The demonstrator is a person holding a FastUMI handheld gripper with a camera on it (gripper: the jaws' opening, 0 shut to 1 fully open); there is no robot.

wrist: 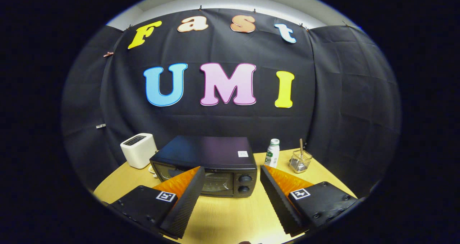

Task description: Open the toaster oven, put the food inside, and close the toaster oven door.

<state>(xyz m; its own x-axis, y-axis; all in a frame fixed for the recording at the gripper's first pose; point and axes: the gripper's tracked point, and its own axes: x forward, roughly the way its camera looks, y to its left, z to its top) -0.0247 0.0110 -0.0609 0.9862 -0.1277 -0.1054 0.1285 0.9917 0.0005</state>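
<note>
A black toaster oven (212, 154) stands on the round wooden table (222, 215), just beyond my fingers, with its glass door (215, 182) closed and two knobs (245, 183) at its right side. My gripper (231, 195) is open, held above the table in front of the oven with nothing between its fingers. The left finger (187, 201) overlaps the oven's left front part. No food item is distinguishable.
A white pop-up toaster (138, 150) sits left of the oven at the table's back. To the oven's right stand a small white bottle with a green label (272, 152) and a wire basket holding a stick (300, 160). Black cloth walls close the booth behind.
</note>
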